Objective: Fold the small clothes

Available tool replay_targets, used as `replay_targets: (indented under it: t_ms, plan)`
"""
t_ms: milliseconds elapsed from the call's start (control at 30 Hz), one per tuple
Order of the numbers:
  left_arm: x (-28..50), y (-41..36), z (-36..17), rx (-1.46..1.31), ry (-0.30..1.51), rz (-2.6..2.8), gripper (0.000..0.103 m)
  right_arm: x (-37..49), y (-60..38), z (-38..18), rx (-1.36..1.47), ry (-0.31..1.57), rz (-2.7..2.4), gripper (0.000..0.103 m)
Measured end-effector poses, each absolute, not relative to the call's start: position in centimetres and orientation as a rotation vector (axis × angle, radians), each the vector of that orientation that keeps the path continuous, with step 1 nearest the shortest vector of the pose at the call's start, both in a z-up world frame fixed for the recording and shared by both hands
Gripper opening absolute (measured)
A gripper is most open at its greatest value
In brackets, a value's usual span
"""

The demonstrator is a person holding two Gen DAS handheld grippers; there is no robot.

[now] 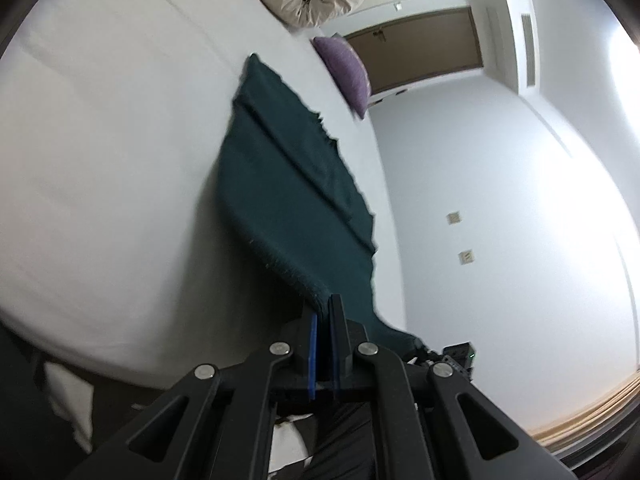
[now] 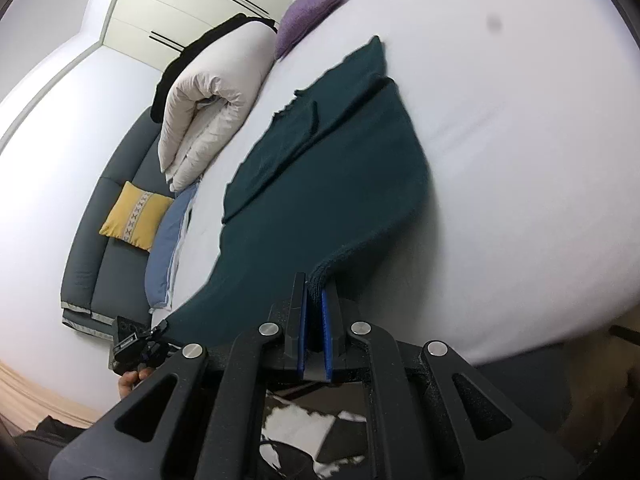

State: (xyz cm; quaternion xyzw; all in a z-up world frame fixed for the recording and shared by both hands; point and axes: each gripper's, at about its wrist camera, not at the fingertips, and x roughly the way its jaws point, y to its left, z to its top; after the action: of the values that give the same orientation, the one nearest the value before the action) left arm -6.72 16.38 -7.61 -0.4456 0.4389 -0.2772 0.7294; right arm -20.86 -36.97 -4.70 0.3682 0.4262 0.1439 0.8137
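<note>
The white bed (image 1: 100,184) fills both views, a wide pale sheet, and across it runs the dark green garment (image 1: 288,184), its far end lying flat on the sheet and its near end lifted clear, rising toward both cameras. In the right wrist view the cloth sags between the two grips, one near corner in each tool. The left gripper (image 1: 325,312) is clamped tight on the hem, blue pads pinching a folded ridge of knit right at the fingertips, with the cloth streaming away up and to the left from there. The right gripper (image 2: 315,286) is likewise closed hard on the other corner, a thick rolled edge of the garment wedged between its blue pads, the fabric fanning out above and left of the tips. The garment looks like dark teal knit, with a long crease or overlapped layer running down its length and a ragged, frayed-looking edge on the side nearer the pillows. Beyond it, at the bed's edge, sits a folded cream duvet (image 2: 208,96), then a purple cushion (image 2: 308,12) just past the garment's far tip. Off the bed, a grey sofa (image 2: 120,264) carries a yellow cushion (image 2: 134,216).
</note>
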Motion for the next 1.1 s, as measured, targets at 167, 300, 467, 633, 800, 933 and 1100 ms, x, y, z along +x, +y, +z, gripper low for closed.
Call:
replay_targets:
  t_ms: [167, 300, 467, 633, 800, 933, 1100]
  plan:
    - [-2.9, 16.8, -6.4, -1.068, 0.918, -0.614, 0.006, -17.1, -37.5, -2.0, 0.862, 0.794, 0.324, 0.005]
    - [1.0, 16.9, -5.4, -1.09, 0.88, -0.596, 0.006, -12.8, -37.9, -0.3, 0.894, 0.733, 0.305, 0.005]
    - [6.4, 16.8, -5.2, -1.125, 0.851, -0.573, 0.006, -6.0, -39.0, 0.8, 0.942, 0.673, 0.264, 0.005]
    - [12.5, 16.3, -5.7, -1.147, 0.849, -0.543, 0.006, 0.9, -40.3, -0.2, 1.0, 0.651, 0.208, 0.005]
    - [18.0, 15.6, -6.9, -1.15, 0.854, -0.508, 0.006, 7.8, -40.2, -2.1, 0.982, 0.675, 0.151, 0.005]
    - [22.1, 15.1, -7.8, -1.142, 0.86, -0.472, 0.006, 12.7, -40.3, -3.9, 0.993, 0.684, 0.114, 0.005]
    - [26.5, 14.5, -9.6, -1.118, 0.889, -0.42, 0.006, 18.6, -40.6, -6.2, 1.0, 0.695, 0.056, 0.005]
